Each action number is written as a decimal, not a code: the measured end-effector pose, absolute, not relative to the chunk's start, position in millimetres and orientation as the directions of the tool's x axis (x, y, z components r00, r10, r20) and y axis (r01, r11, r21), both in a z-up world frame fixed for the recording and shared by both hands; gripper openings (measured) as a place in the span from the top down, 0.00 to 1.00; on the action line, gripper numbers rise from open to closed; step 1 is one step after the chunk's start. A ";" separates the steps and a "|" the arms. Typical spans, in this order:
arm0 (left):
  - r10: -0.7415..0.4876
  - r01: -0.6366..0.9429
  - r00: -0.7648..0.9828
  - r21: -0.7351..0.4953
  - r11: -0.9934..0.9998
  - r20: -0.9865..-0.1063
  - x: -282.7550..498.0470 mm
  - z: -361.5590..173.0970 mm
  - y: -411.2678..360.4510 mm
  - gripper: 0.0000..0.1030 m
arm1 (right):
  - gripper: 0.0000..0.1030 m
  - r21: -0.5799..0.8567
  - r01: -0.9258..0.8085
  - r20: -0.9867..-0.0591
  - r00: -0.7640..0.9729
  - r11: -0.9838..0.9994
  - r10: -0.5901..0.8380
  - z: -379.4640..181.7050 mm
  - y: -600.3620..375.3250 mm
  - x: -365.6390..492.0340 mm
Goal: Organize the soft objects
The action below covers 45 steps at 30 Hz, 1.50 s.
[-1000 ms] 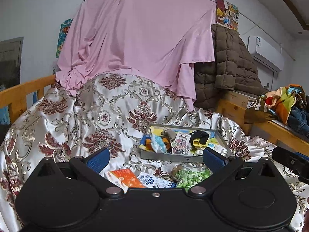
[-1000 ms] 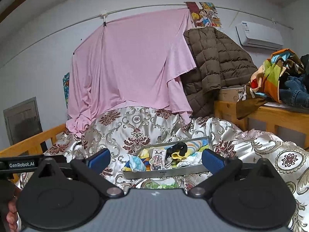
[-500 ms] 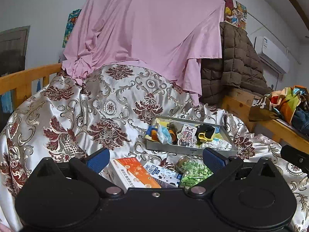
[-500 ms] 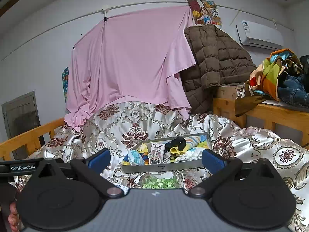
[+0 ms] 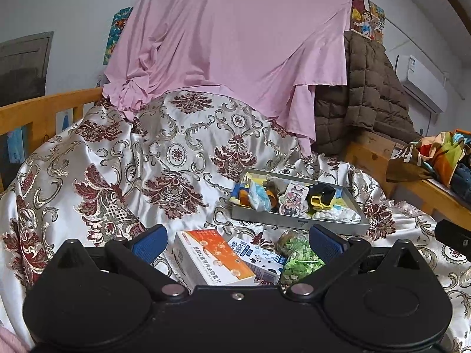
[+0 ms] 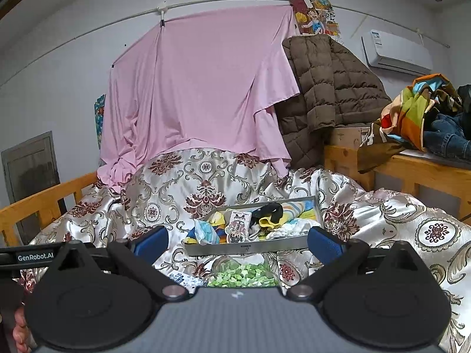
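Both the left tongs (image 5: 237, 242) and right tongs (image 6: 237, 242) are spread, empty; "GenRobot.AI" reads lower left in the right view; an orange box (image 5: 213, 260) carries small Chinese print, too small to read.

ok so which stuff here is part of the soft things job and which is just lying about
Part of the job:
- grey tray
- soft items piled in it: black and yellow cloth, white fluffy cloth
- left tongs and right tongs, both open

Just lying about:
- orange box
- small carton
- jar of green pieces
- brown jacket
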<state>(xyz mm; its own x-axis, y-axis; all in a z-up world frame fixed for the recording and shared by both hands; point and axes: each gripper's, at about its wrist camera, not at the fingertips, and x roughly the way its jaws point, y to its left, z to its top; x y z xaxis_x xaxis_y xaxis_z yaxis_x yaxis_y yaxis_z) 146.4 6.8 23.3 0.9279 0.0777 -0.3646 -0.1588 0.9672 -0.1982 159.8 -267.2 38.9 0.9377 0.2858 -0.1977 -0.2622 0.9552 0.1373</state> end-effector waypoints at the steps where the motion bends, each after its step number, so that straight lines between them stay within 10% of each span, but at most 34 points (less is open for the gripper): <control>1: 0.079 -0.160 0.928 -0.198 0.967 -0.365 145.9 22.9 6.9 0.01 | 0.00 0.137 -0.262 -0.199 0.937 0.955 0.286 38.6 -267.2 159.7; 45: 0.149 -0.203 0.874 -0.069 0.977 -0.462 144.8 -10.7 -7.3 0.01 | 0.00 0.118 -0.196 -0.413 0.882 0.974 0.227 0.0 -252.3 180.9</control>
<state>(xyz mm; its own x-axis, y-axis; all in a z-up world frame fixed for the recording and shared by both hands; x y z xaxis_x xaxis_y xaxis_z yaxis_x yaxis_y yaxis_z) 144.8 -7.3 -10.7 0.8743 0.1488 -0.4621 -0.2027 0.9768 -0.0689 180.9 -252.3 0.0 0.8821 0.2270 -0.4128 -0.1955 0.9736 0.1176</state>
